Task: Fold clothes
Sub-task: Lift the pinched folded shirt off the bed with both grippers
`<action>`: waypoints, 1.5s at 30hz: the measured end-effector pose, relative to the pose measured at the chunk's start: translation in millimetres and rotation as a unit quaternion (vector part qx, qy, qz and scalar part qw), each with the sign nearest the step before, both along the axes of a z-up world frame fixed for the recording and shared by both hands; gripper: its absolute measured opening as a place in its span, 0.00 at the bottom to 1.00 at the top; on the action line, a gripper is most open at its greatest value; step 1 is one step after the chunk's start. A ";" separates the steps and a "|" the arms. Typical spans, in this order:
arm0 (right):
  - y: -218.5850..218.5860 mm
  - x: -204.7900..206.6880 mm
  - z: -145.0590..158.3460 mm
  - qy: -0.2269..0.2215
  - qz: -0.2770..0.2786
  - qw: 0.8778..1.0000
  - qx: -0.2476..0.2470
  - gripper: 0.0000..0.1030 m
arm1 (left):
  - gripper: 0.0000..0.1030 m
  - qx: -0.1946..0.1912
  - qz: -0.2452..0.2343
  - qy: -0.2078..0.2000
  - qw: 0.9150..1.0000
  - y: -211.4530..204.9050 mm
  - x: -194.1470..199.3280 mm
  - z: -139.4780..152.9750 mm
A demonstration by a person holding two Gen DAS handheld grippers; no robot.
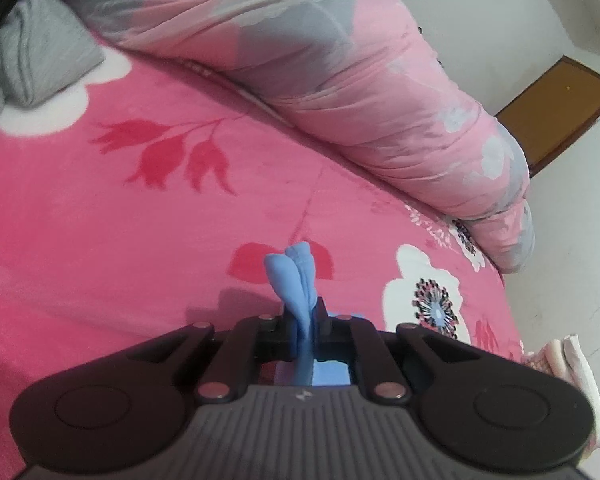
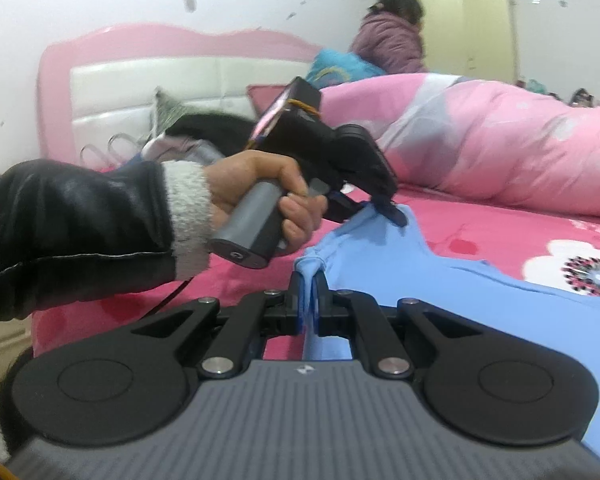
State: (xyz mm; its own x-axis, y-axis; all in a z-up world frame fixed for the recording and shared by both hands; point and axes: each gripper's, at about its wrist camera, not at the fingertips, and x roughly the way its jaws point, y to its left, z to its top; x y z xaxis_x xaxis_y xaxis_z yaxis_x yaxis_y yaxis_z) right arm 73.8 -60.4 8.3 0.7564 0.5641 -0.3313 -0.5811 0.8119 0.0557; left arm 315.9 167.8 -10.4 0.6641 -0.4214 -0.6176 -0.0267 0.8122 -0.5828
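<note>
Cloth bunched tight in both claws, that was the picture! The left claw (image 1: 302,312) had clamped shut on a gathered edge of the blue garment (image 1: 296,280), a tuft poking out just past its tips. The right claw (image 2: 309,292) was pinched closed on another edge of that garment (image 2: 380,252), and just ahead of it the left claw (image 2: 384,204) showed up too, gripped by a hand (image 2: 260,192) in a dark sleeve.

Two grips near each other along one edge, fabric stretched between them; my read was they held it that way to keep the edge taut and straight, ready to lay or fold it over. The rest of the garment trailed right of the right claw and lay flat on the bed (image 2: 500,236).

Under it all, a pink floral sheet (image 1: 120,208). Beyond the claws a rolled pink quilt (image 1: 360,80) lay along the far side, a grey item (image 1: 36,60) off to the left. Farther back stood a pink headboard (image 2: 160,64), a person (image 2: 392,36) in a purple jacket, and a pale wardrobe (image 2: 484,24).
</note>
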 end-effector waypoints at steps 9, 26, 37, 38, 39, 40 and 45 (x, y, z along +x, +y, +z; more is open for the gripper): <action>-26.1 -17.3 -1.3 -0.020 -0.067 0.995 0.066 0.02 | 0.07 0.061 -0.018 -0.025 0.998 -85.8 -7.0 48.5; -161.8 -45.3 -48.2 -0.015 -0.224 0.949 0.219 0.02 | 0.07 0.195 -0.108 -0.030 0.974 -307.7 -0.2 37.6; -211.9 -54.3 -80.6 -0.011 -0.259 0.921 0.292 0.02 | 0.07 0.277 -0.145 -0.019 0.950 -403.4 0.7 6.7; -215.7 -54.0 -82.0 -0.010 -0.258 0.918 0.300 0.02 | 0.07 0.285 -0.148 -0.018 0.947 -411.1 0.6 4.5; -219.6 -53.6 -83.4 -0.008 -0.257 0.916 0.309 0.02 | 0.07 0.294 -0.152 -0.017 0.943 -418.1 0.2 2.3; -223.5 -53.7 -85.1 -0.006 -0.258 0.913 0.316 0.02 | 0.07 0.303 -0.156 -0.016 0.940 -425.1 -0.2 0.2; -244.7 -57.9 -96.2 0.014 -0.275 0.893 0.356 0.02 | 0.07 0.320 -0.162 -0.019 0.933 -445.6 -2.1 -4.4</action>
State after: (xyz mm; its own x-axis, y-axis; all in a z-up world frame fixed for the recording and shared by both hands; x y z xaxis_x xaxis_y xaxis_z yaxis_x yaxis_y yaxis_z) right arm 15.9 -305.1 -87.9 0.9809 0.1853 -0.0594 -0.0964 0.7276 0.6792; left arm 313.7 -277.8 -14.7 0.5921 -0.1571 -0.7904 0.2909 0.9563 0.0279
